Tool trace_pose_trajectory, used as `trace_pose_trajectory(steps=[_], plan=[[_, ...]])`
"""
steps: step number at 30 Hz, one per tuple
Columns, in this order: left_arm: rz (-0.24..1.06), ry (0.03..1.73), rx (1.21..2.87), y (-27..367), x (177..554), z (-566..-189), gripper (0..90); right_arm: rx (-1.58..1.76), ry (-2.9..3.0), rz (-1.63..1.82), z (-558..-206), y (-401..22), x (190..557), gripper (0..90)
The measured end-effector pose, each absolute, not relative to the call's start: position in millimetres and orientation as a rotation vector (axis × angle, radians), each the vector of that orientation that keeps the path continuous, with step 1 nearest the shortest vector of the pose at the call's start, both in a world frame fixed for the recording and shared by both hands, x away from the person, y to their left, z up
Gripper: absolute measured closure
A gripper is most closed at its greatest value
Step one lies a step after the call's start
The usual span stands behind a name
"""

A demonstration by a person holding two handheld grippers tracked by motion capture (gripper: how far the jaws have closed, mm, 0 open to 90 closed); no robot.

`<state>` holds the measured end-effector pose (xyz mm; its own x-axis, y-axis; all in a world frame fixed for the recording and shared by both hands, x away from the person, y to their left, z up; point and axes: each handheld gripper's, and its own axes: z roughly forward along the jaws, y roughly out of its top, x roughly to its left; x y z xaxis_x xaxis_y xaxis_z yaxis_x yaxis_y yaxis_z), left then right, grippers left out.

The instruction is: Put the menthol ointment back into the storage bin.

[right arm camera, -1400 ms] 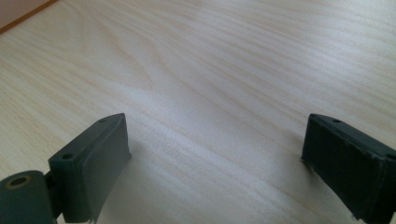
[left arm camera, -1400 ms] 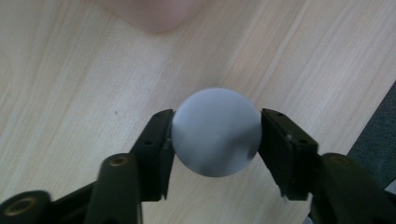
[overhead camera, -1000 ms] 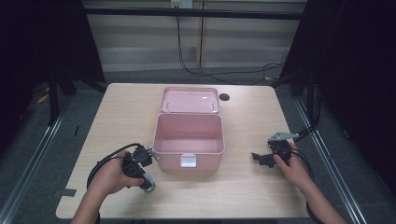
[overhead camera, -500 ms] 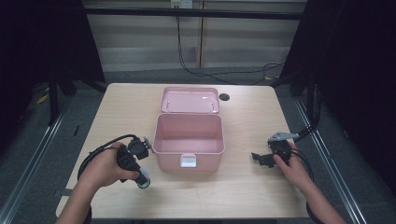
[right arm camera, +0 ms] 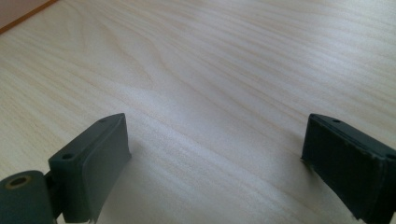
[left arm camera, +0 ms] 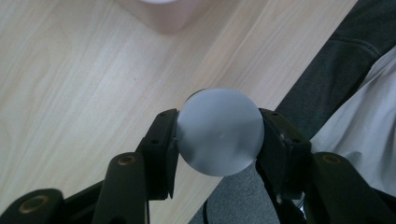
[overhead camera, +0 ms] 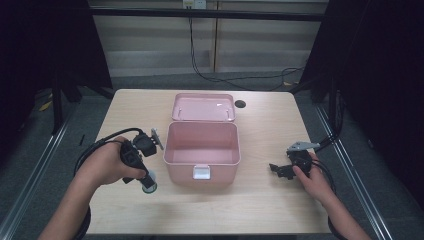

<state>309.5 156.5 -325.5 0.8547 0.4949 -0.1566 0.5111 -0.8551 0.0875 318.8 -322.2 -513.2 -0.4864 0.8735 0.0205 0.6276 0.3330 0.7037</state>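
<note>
Left hand-held gripper (left arm camera: 217, 135) | clamps grey round-ended cylinder (left arm camera: 219, 130) | smooth, matte

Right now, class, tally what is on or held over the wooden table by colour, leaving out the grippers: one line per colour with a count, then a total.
Pink: 1, the open pink plastic box with its hinged lid laid back
Grey: 1, the round grey object clamped in the left gripper's jaws
Black: 1, the small dark round spot on the tabletop by the lid
Total: 3
</note>
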Motion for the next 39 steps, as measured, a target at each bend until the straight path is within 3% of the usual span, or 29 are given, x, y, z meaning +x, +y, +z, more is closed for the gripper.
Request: trace_pose_trajectory(steps=[15,39], plan=[[-0.202,0.833,2.88,147,332,-270,50.6,1.324,2.244,0.938,-513,-322,319,6.9],[-0.126,0.875,2.857,115,374,-242,50.7,1.322,2.244,0.938,-513,-322,319,6.9]])
